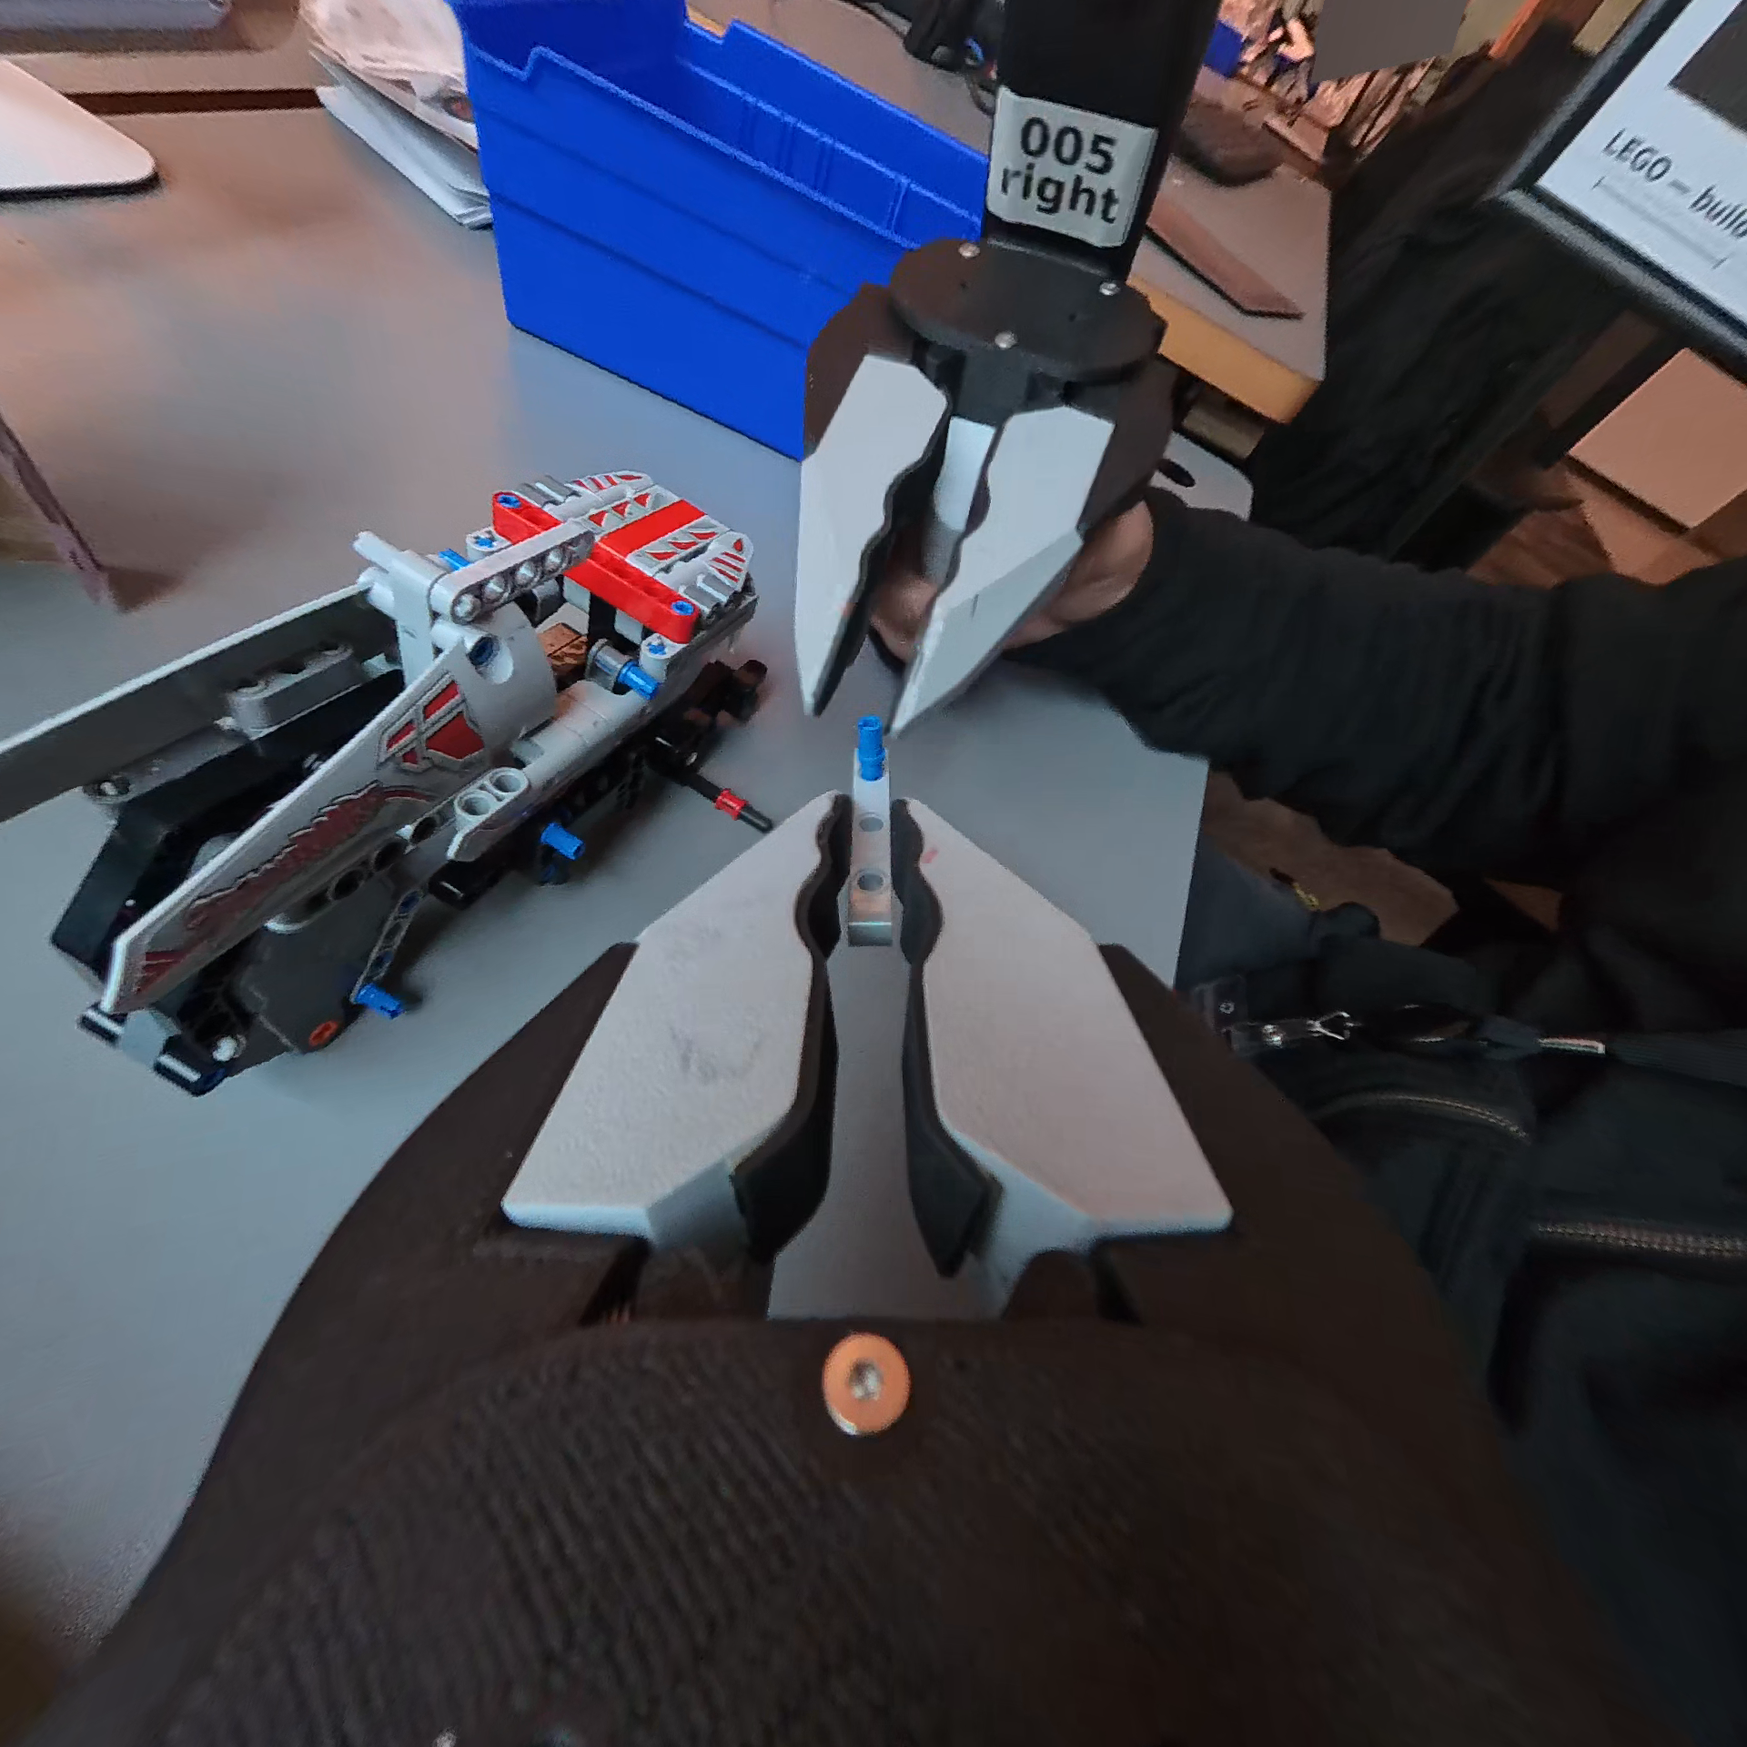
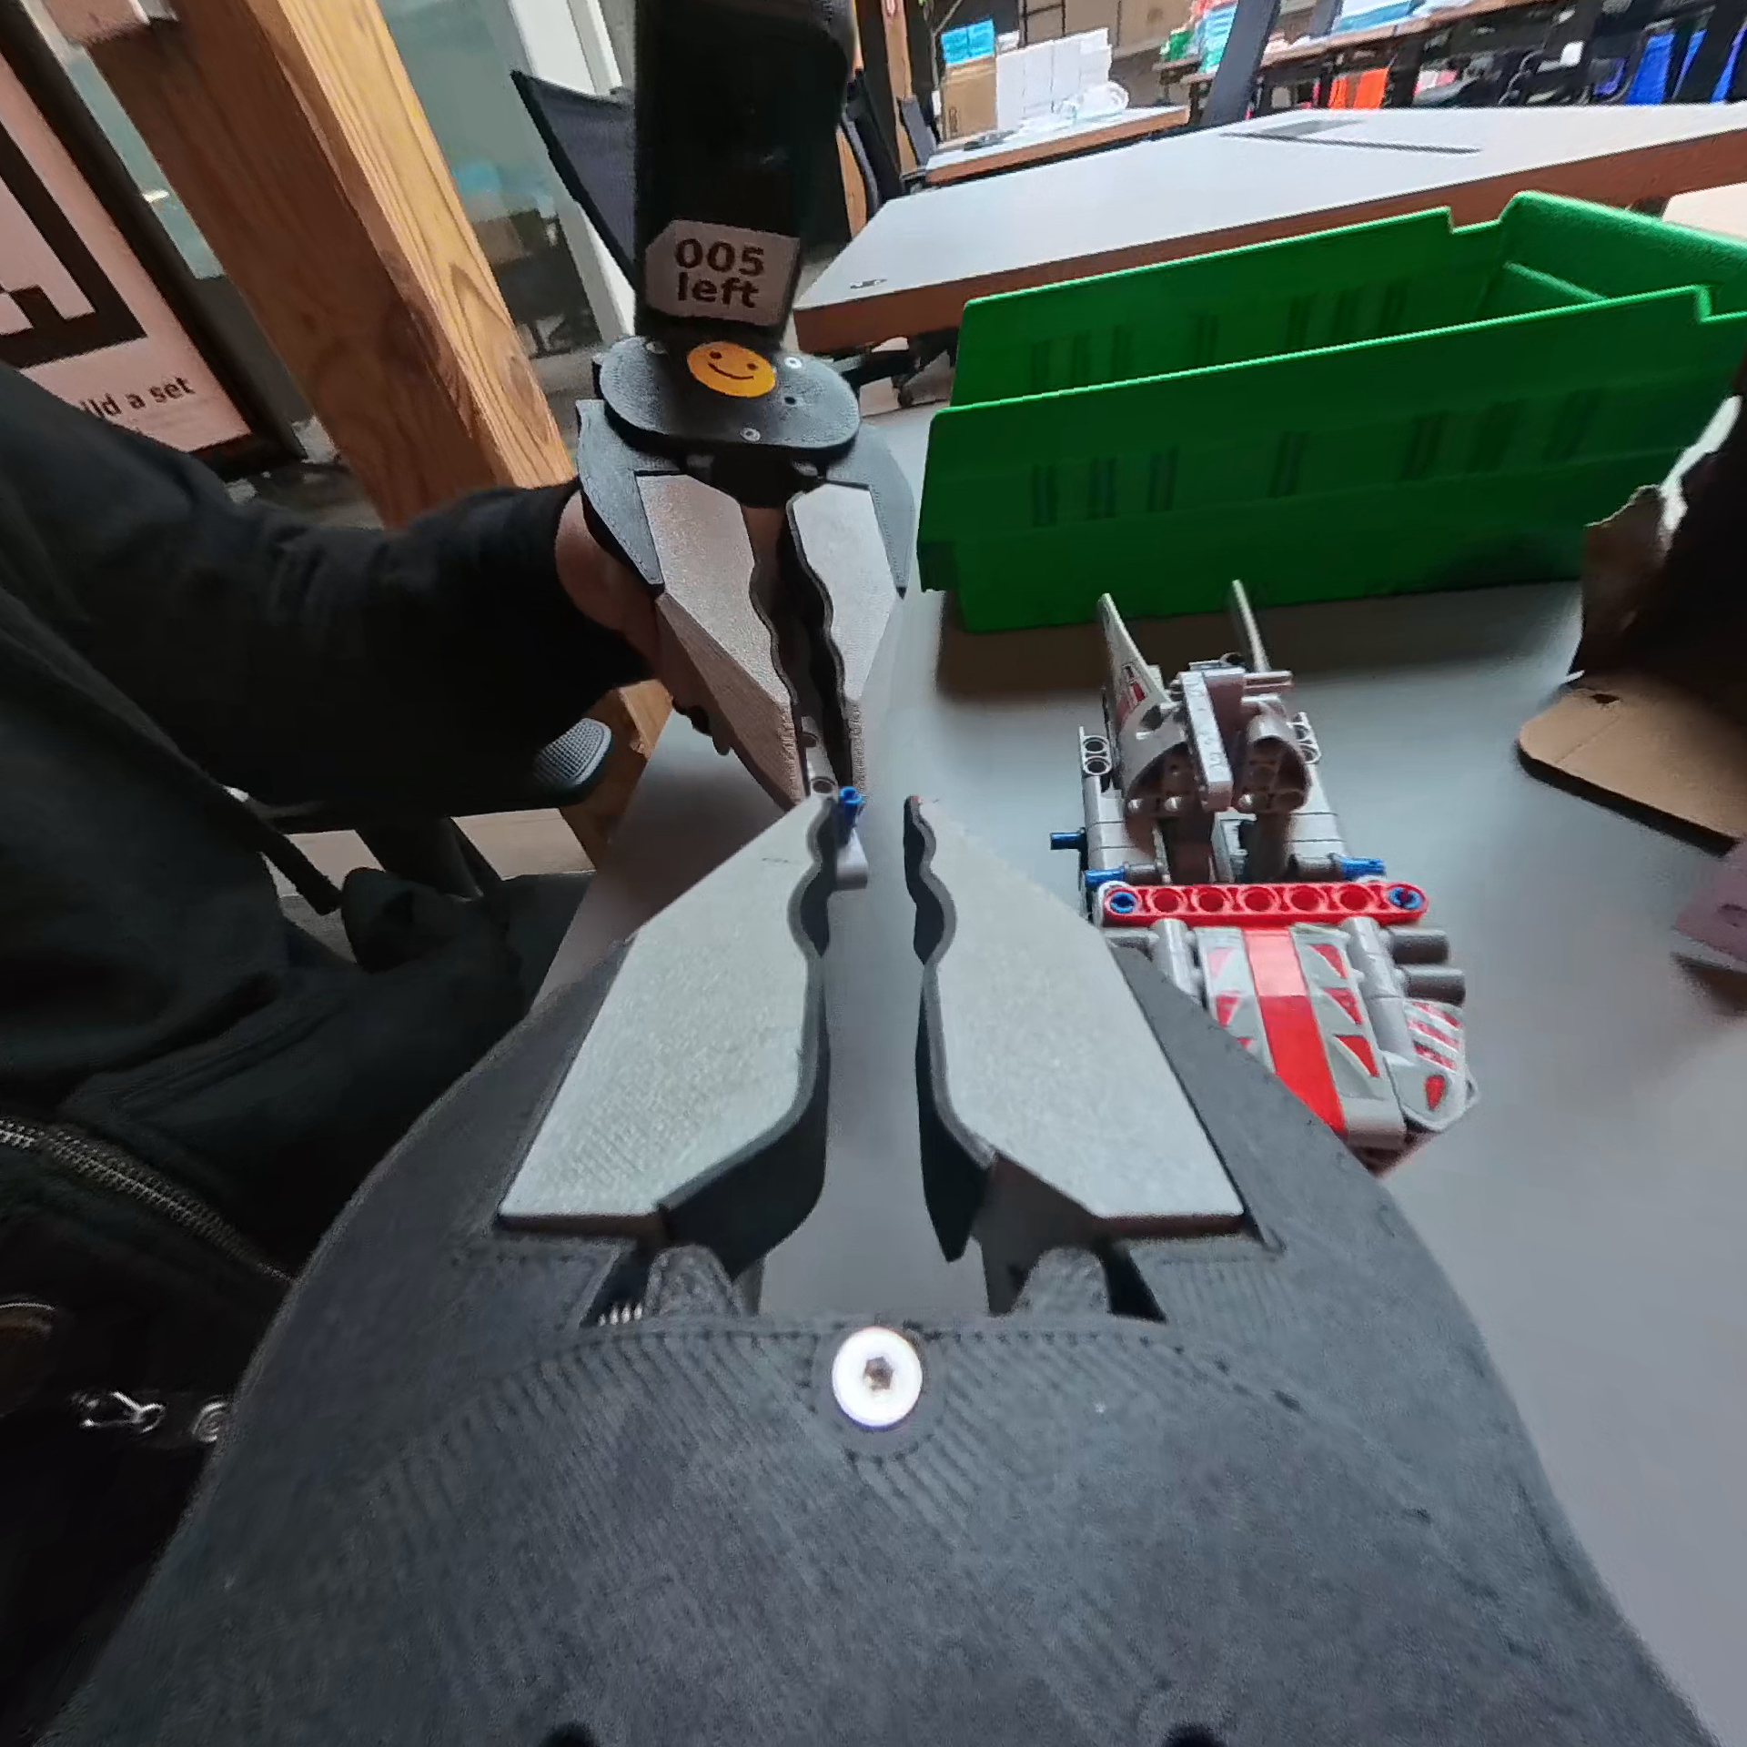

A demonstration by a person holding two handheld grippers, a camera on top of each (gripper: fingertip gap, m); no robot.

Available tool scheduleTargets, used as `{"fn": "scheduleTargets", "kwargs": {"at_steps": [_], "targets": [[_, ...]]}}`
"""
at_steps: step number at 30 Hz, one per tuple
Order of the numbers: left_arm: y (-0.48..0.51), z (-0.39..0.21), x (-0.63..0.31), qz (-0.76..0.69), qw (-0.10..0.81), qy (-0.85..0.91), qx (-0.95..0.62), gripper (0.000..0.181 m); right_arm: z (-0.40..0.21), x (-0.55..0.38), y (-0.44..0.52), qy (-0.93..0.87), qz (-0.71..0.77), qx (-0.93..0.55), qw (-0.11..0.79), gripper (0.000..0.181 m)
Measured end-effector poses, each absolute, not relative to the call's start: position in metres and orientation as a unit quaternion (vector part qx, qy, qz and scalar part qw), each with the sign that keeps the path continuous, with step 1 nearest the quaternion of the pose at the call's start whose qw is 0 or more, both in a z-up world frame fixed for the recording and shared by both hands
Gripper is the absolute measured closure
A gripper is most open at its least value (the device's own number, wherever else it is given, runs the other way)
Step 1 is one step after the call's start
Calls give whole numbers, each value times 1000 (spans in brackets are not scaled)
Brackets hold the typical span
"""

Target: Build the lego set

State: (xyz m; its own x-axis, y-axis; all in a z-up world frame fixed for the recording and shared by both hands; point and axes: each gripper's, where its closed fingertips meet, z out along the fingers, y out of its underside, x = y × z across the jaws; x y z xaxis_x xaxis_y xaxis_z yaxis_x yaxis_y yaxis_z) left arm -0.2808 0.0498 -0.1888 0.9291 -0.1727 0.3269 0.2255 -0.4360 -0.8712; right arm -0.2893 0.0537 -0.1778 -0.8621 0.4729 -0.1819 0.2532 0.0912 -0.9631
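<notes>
Gripping a small grey beam [image 1: 868, 856] between its fingertips, the left hand-held gripper [image 1: 868, 815] is clenched on the piece, and a blue pin [image 1: 868, 735] is sticking out of the beam's far end. The right hand-held gripper [image 1: 856, 723] is pointing down at that pin from the far side, its jaws standing slightly parted with nothing between them; in the right wrist view the right hand-held gripper [image 2: 862, 815] is showing the same gap, with the pin [image 2: 848, 804] lying just beside its left fingertip. Both tools are hovering above the near edge of the grey bench [image 1: 236, 378].

The partly built lego model [image 1: 406, 756], grey, black and red with blue pins, is resting on the bench to the left of the grippers, apart from both. A blue bin [image 1: 662, 217] is standing at the far side behind it. In the right wrist view a green bin [image 2: 1323, 454] is sitting beyond the model [image 2: 1257, 908], and a piece of cardboard [image 2: 1626, 756] is lying at the right.
</notes>
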Motion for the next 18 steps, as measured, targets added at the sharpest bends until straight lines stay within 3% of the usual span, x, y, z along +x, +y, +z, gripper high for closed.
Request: {"fn": "scheduleTargets", "kwargs": {"at_steps": [18], "targets": [[52, -186, -279, -195, 540, -16, -819, 174, -182, -284, 45, -725, 642, -248, 28, 179]]}}
